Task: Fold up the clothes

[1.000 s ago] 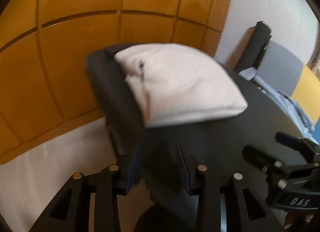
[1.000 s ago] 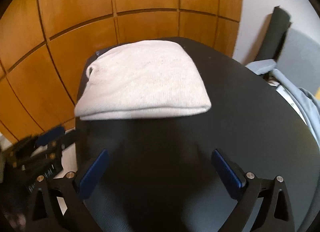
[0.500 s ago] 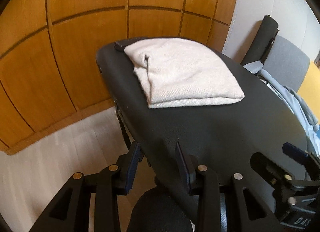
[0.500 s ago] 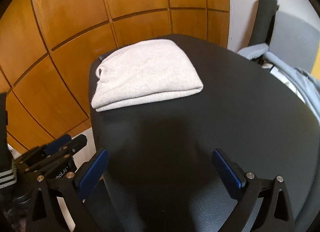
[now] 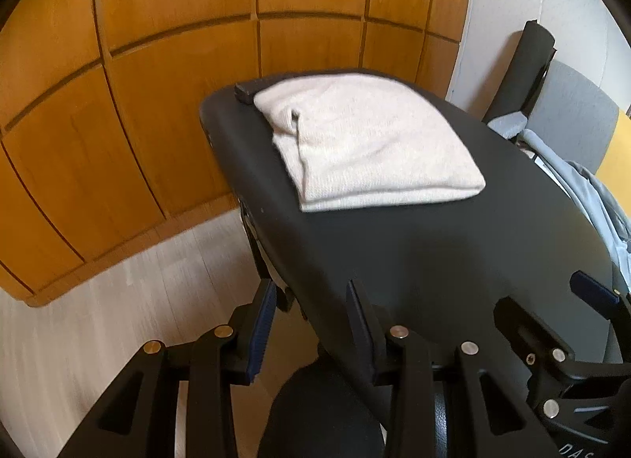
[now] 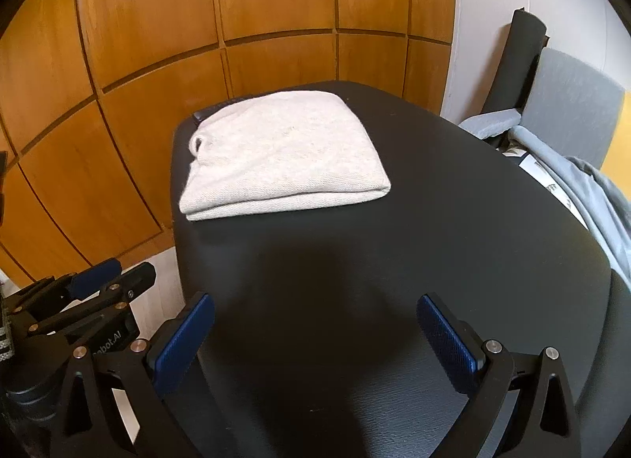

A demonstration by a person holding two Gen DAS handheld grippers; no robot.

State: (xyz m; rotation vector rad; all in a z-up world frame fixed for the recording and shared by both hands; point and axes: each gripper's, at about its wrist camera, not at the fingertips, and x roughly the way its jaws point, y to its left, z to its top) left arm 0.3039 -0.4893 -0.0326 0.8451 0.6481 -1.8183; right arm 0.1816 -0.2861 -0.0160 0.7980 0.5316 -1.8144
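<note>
on the body of the left gripper (image 6: 104,282), seen at the lower left of the right wrist view, white letters read "bot.ai", the start of the word cut off. on the right gripper (image 5: 560,308), at the lower right of the left wrist view, pale letters read "das", partly cropped.

The near half of the black table (image 6: 394,260) is bare, giving open working room between its front edge and the folded white garment (image 6: 284,154). The garment occupies the far left corner, with a small dark object (image 5: 252,89) touching its far edge. The wood-panelled wall (image 6: 236,4) closes off the far side. A light blue garment (image 6: 591,197) and a grey chair (image 6: 572,103) block the right edge. Open floor (image 5: 98,300) lies left of the table.
</note>
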